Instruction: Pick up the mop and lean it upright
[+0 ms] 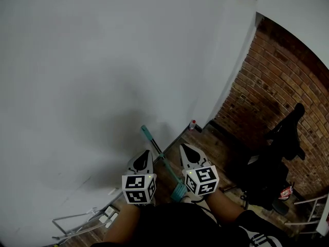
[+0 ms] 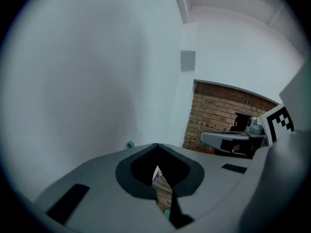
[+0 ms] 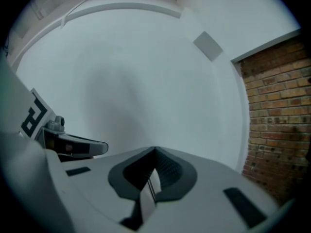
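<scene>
Ahead of me, a smooth white wall (image 1: 103,60) meets a rough red brick wall (image 1: 280,86). Between my grippers slants the thin black-shafted mop with teal grip (image 1: 148,136), its tip near the white wall. Both the left gripper (image 1: 144,154) and right gripper (image 1: 185,148) have jaws pressed together, holding nothing.

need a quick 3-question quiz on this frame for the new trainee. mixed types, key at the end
1. True or false: in the head view, the mop runs between the left gripper and the right gripper.
2. The end of the mop's handle nearest the white wall is: A red, B teal, C yellow.
3. What small thing stands on the floor at the foot of the white wall, close to the brick wall?

Key: 1 true; 2 B; 3 a bottle.
</scene>
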`<state>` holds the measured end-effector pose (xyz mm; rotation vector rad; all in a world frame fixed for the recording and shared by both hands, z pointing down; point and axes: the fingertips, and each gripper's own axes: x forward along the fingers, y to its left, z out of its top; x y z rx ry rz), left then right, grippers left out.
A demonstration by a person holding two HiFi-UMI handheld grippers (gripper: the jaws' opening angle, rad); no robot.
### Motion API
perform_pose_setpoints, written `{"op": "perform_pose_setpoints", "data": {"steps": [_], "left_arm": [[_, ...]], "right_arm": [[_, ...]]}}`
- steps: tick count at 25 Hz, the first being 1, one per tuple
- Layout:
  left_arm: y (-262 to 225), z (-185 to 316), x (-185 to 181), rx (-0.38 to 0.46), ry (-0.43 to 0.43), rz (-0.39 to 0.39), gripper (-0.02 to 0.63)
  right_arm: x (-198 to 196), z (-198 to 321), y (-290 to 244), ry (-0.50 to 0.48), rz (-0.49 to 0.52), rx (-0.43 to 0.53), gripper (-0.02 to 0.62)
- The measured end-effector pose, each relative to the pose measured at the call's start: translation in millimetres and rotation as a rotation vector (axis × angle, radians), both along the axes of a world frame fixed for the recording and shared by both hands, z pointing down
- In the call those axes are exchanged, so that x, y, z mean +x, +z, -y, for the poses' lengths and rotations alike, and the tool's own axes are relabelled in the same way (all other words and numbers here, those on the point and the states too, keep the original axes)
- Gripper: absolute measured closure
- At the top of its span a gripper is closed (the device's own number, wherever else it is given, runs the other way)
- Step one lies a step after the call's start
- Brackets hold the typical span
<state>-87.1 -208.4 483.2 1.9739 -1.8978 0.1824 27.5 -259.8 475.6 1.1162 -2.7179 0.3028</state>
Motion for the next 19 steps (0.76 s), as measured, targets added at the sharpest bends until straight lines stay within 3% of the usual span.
{"op": "perform_pose_setpoints", "data": {"steps": [19], "left_arm": [[0.7, 8.2, 10.0, -0.010, 0.050, 0.014, 0.609]], "right_arm": [[14.3, 2.2, 12.3, 0.050, -0.022, -0.025, 0.583]]}}
